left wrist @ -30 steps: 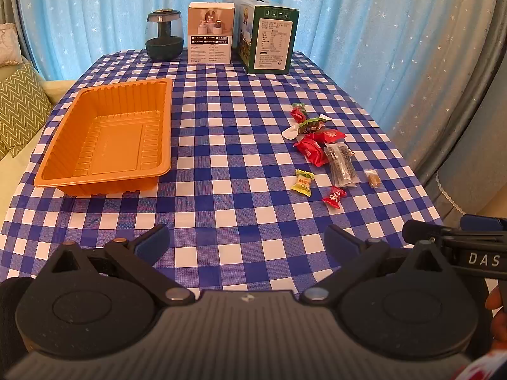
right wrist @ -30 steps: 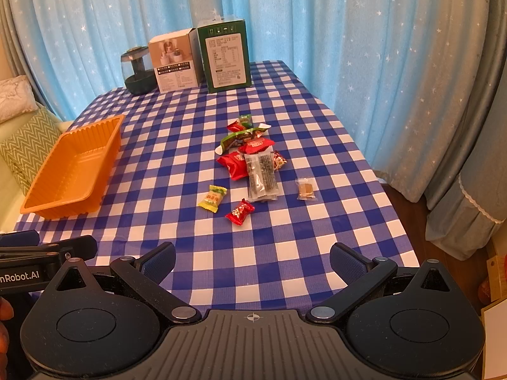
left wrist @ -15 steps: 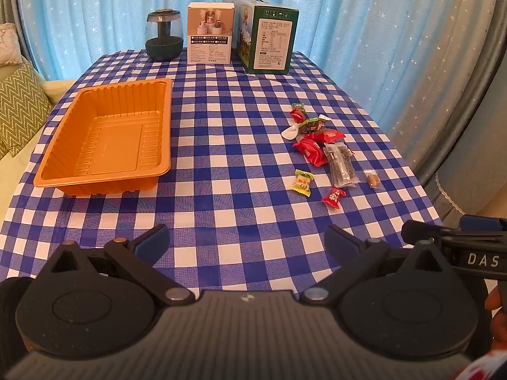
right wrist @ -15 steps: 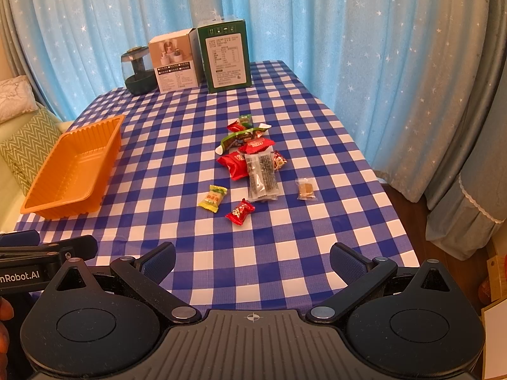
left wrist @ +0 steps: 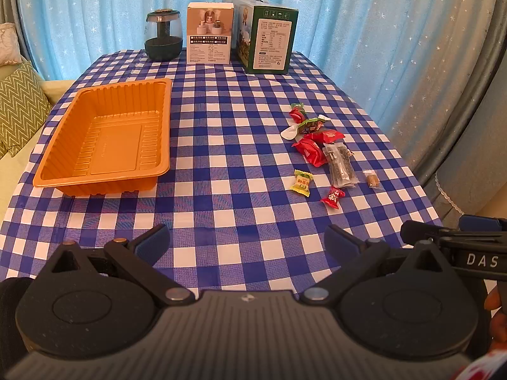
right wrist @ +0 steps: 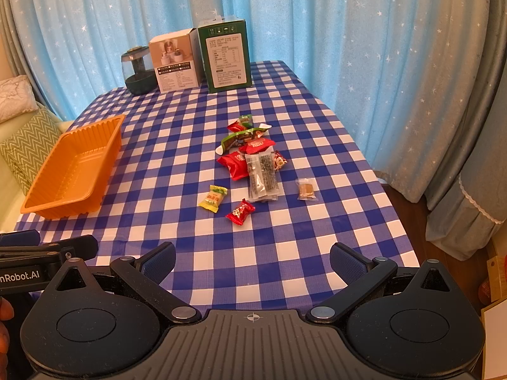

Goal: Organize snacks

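Both units are held over the near edge of the table point(right wrist: 317, 101), which is covered in a blue-and-white checked cloth. The left gripper point(left wrist: 247, 242) has its jaws spread wide, holding nothing and touching nothing; the right gripper point(right wrist: 252, 261) is likewise fully apart, with nothing between its fingers. One orange tray point(left wrist: 104, 139) sits on the left side of the table, with nothing in it. At the far edge stand one green box point(left wrist: 269, 41), one white box point(left wrist: 209, 36) just left of it, and one dark glass jar point(left wrist: 164, 39) further left. The snacks point(right wrist: 253, 161) lie loose on the right half, well apart from the tray: a cluster of red and green packets, with one long clear packet point(right wrist: 262, 177) of dark contents at its near end. Nearer lie three singles: one yellow candy point(right wrist: 213, 198) on the left, one red candy point(right wrist: 240, 212) nearest the grippers, and one small brown sweet point(right wrist: 306, 189) in clear wrap on the right. The exact packet count in the cluster cannot be told because of overlap. Against the frames of half a second and one second earlier, no item has shifted, and both grippers keep the same position and opening.
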`<action>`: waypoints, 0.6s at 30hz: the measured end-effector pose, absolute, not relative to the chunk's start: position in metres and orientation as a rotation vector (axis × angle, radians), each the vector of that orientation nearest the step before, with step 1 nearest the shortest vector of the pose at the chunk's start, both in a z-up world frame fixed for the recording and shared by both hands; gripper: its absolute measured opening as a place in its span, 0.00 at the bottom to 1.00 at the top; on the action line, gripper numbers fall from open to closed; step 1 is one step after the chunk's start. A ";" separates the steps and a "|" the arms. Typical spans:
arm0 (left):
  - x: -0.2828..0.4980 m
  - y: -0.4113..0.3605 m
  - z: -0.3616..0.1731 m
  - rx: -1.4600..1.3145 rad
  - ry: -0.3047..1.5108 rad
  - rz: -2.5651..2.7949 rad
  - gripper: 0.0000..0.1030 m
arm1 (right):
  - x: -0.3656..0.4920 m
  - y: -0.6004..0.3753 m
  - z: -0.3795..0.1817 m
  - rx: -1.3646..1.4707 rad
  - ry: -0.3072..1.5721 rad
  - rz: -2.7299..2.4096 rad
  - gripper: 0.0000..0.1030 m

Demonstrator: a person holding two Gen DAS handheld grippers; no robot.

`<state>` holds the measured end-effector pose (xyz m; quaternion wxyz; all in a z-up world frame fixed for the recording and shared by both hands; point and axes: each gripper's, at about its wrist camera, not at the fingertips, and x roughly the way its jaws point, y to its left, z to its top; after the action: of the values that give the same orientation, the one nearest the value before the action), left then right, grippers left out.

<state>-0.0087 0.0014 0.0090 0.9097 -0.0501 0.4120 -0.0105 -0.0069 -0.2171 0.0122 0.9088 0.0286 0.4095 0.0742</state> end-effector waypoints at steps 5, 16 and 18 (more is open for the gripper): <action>-0.009 0.001 0.009 -0.104 0.849 -0.021 1.00 | -0.008 -0.217 0.013 0.060 0.843 0.153 1.00; -0.009 0.001 0.009 -0.104 0.848 -0.020 1.00 | -0.008 -0.217 0.012 0.060 0.841 0.150 1.00; -0.008 0.000 0.012 -0.100 0.846 -0.019 1.00 | -0.008 -0.219 0.013 0.063 0.841 0.148 1.00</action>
<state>-0.0079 -0.0003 0.0116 0.9106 -0.0487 0.4102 -0.0094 -0.0076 -0.2188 0.0127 0.9098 0.0303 0.4076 0.0716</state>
